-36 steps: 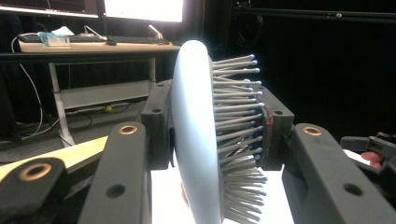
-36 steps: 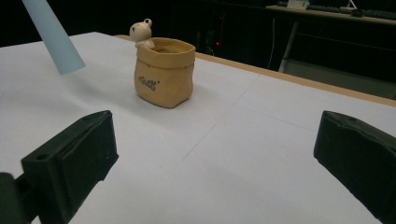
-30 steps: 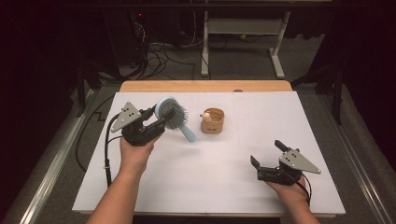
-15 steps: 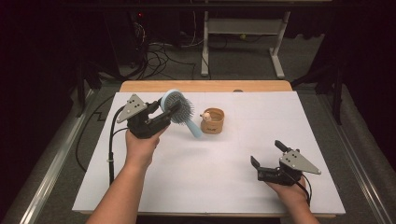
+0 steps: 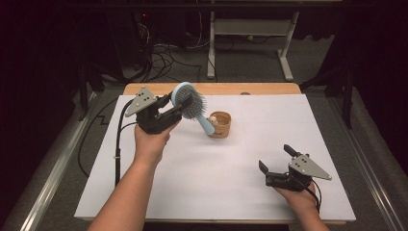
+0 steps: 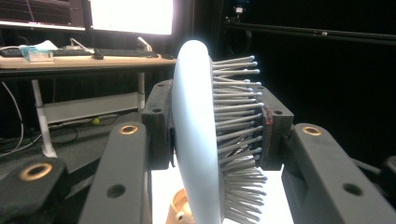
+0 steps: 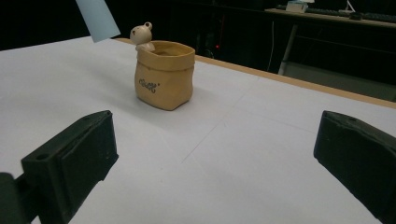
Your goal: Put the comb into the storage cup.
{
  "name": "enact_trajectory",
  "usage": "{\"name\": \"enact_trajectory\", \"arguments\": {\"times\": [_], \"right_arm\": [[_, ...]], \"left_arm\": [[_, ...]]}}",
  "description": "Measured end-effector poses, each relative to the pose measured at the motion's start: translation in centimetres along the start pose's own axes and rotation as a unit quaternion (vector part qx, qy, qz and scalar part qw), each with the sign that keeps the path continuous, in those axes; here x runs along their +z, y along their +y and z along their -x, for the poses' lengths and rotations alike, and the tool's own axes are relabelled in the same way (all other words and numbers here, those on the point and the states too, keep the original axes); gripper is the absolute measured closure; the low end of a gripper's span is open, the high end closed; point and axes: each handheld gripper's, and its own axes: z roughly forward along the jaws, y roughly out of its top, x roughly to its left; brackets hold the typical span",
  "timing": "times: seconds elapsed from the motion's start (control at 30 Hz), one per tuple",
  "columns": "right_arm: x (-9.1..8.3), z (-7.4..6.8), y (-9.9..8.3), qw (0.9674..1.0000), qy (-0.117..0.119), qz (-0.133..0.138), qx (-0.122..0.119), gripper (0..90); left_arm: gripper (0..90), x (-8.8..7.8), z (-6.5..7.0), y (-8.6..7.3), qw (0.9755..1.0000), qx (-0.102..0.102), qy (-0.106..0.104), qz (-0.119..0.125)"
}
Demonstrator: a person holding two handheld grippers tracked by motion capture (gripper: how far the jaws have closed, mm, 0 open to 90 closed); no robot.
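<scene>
Tongs in the person's left hand (image 5: 169,111) pinch the oval head of a pale blue hairbrush (image 5: 188,102), lifted above the white worktop (image 5: 202,183) near its far left part. In the left gripper view one jaw presses on the smooth back of the brush (image 6: 194,135) and the other on the tips of its grey bristles, with the head standing edge-on between them. In the high view the brush's handle slants down and to the right, and its end hangs just beside the rim of a small tan pot (image 5: 221,124) that stands upright on the worktop with a tiny bear figure on its rim; whether handle and pot touch cannot be told. The right tongs (image 5: 274,161) rest low over the near right part of the worktop, well apart from the pot, with their jaws spread wide and nothing between them. In the right gripper view the pot (image 7: 164,74) stands ahead of those jaws, and the handle's blue end (image 7: 98,18) hangs above the bear.
</scene>
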Motion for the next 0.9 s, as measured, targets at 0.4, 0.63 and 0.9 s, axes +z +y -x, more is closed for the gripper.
{"name": "enact_trajectory", "arguments": {"times": [0.4,0.63,0.9], "right_arm": [[-0.1,0.1,0.0,1.0000,0.001,0.003,0.003,0.0],[0.0,0.1,0.0,1.0000,0.002,0.004,0.003,0.0],[-0.1,0.1,0.0,1.0000,0.003,0.006,0.005,0.0]], "left_arm": [[57.8,2.3,0.7,-0.1,1.0000,0.000,-0.009,-0.001],[57.8,3.7,0.6,0.1,1.0000,0.002,-0.008,0.002],[57.8,5.1,0.3,-0.1,1.0000,0.004,-0.004,0.003]]}}
